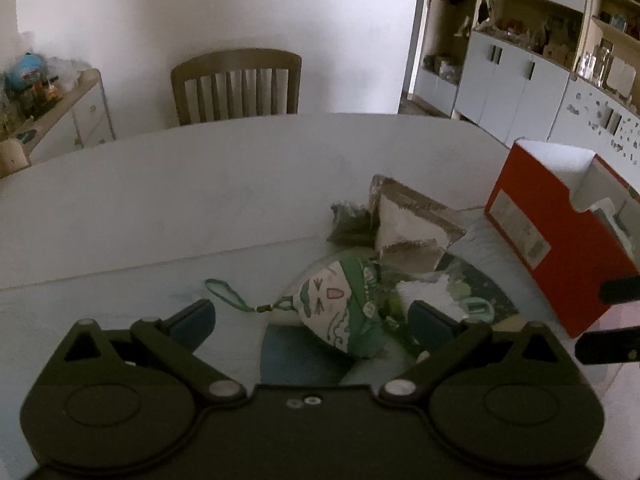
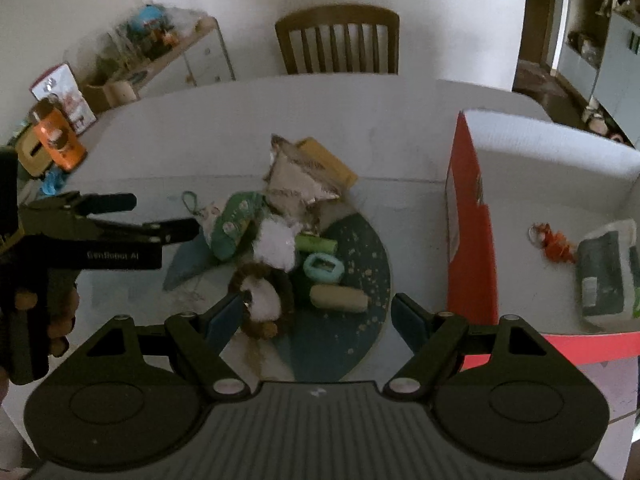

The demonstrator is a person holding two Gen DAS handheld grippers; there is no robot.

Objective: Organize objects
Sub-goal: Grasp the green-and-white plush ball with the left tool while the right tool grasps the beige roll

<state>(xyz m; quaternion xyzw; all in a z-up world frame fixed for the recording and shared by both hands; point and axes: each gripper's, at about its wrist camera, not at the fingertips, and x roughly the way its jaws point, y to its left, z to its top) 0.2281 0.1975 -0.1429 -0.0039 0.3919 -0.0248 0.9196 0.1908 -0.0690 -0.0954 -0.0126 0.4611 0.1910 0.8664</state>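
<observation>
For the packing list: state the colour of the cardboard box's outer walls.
Red outside, white inside; the cardboard box shows best in the right wrist view.

Before you stands a pale oval table (image 2: 168,152); on it lie a round dark-teal speckled mat (image 2: 360,288) heaped with small things, and, to your right, an open red cardboard box (image 2: 468,216).

Toy pile (image 2: 280,240) on mat (image 2: 360,320) — box (image 2: 472,240) right (chair (image 2: 340,40) behind).

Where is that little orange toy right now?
In the right wrist view the orange toy lies inside the red box on the right, just left of a white packet.
</observation>
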